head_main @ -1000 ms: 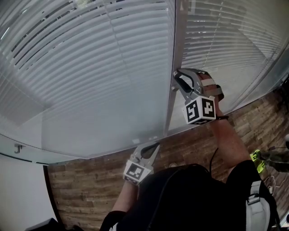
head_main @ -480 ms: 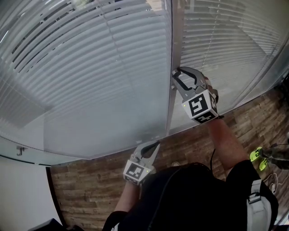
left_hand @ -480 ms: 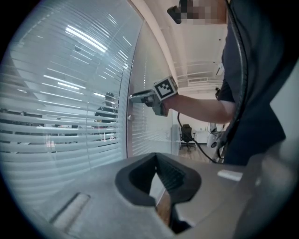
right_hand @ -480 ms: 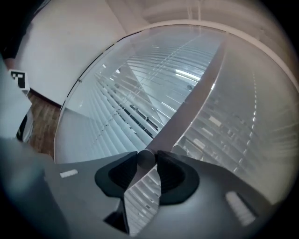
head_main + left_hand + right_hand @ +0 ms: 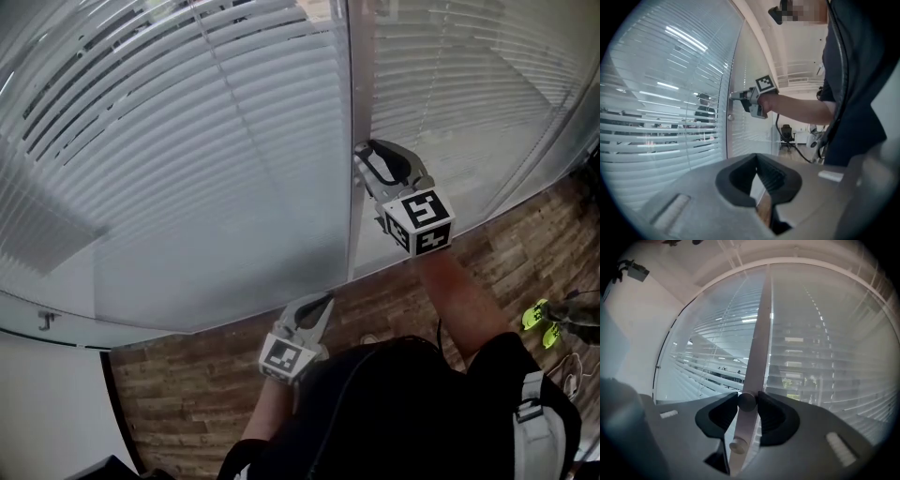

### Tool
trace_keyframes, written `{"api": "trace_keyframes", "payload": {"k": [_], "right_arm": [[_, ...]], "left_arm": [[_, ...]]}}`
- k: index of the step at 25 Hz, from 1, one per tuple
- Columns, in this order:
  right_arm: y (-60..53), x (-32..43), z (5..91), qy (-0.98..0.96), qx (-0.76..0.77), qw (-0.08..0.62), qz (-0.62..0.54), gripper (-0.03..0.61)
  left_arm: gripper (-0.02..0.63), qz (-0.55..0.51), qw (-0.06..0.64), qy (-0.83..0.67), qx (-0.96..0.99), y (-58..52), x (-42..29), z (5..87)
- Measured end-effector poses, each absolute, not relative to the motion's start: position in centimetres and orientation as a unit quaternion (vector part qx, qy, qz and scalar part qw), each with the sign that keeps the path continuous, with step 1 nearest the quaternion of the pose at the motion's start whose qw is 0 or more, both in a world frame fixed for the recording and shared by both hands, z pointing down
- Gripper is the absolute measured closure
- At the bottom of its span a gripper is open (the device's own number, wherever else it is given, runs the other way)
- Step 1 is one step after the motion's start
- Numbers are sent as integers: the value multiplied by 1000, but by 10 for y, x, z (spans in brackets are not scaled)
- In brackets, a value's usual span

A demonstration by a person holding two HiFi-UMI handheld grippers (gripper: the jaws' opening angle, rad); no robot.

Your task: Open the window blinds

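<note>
Straight ahead of the right gripper (image 5: 364, 155) the way is blocked by the frame post (image 5: 359, 75), whose knob (image 5: 746, 401) fills the gap between its jaws, with a second knob (image 5: 737, 445) just below on the same post. To either side of that gripper the glass (image 5: 187, 234) runs flat, with the blinds (image 5: 234, 112) behind it, and the space back towards the person is open air. The left gripper (image 5: 323, 302), jaws together, hangs low with free air between it and the glass ahead, the floor (image 5: 187, 394) below and the person's torso (image 5: 403, 412) close behind.
</note>
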State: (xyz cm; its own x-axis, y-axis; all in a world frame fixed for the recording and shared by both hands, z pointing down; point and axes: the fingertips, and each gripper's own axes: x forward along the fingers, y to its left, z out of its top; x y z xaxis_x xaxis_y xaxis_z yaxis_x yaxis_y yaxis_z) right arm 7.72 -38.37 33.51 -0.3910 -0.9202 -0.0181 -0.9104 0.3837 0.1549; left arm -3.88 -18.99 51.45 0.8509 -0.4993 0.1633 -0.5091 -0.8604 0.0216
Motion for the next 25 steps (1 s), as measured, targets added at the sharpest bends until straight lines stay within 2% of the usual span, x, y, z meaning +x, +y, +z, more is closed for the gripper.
{"api": "trace_keyframes", "payload": {"k": [9,25], "right_arm": [[-383,81,332,-829,557,-50,12,442],[-386,82,323,-825,554,-91,60,442]], "left_arm": [[609,78,27,-262,962,-190,-38,514],[609,84,35,-263,961,-190,-38,502]]}}
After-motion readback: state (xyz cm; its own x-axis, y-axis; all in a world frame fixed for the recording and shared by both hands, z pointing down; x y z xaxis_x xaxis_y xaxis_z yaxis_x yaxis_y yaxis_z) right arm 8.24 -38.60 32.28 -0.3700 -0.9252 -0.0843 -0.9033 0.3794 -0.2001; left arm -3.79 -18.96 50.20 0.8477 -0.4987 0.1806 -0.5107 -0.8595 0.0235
